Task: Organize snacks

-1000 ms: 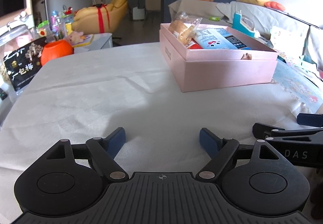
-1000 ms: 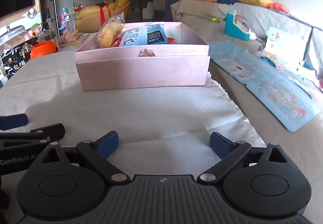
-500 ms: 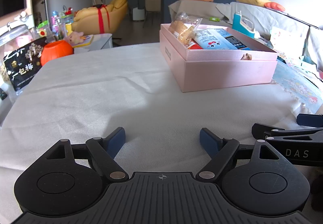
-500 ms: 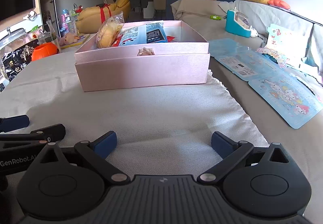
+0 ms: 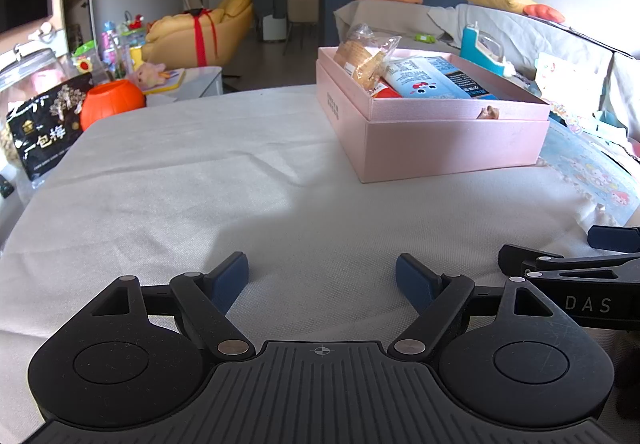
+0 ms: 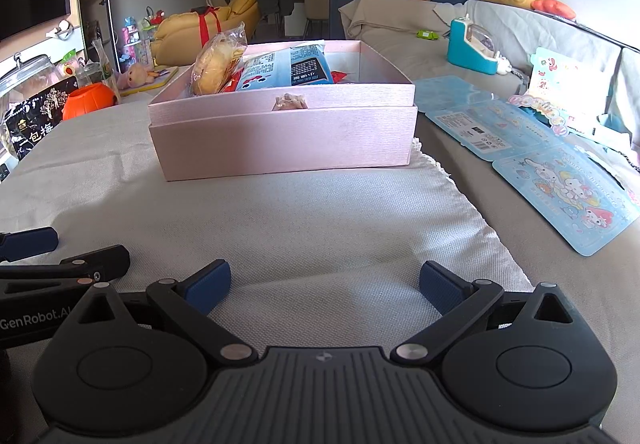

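The left gripper (image 5: pixel 322 274) sat low over the desk (image 5: pixel 200 180), its blue-padded jaws spread wide with nothing between them but the pale woven cloth. The right gripper (image 6: pixel 325 280) was likewise spread and empty, resting just beside the left one; each showed at the edge of the other's view.

The pink box (image 5: pixel 448 142) stood on the cloth well ahead of both grippers, to the right of centre in the left wrist view and nearly straight ahead, slightly left, in the right wrist view (image 6: pixel 280 136). Its lid was off and its inner tray rose slightly above the outer wall. Inside lay the snacks: a clear-wrapped bread bun (image 6: pixel 218 64) leaning up at the far left corner, a blue snack packet (image 6: pixel 288 68) lying flat beside it, and a red wrapper (image 5: pixel 386 89) partly tucked under them. A small brownish tab (image 6: pixel 290 102) (what it was could not be made out) showed at the middle of the box's near wall.

Off the desk's left edge stood a black snack bag (image 5: pixel 42 130) printed with white characters, with an orange pumpkin-shaped pot (image 5: pixel 110 102) just behind it. To the right of the cloth, blue cartoon-printed cards (image 6: pixel 560 180) lay flat, apart from the box.
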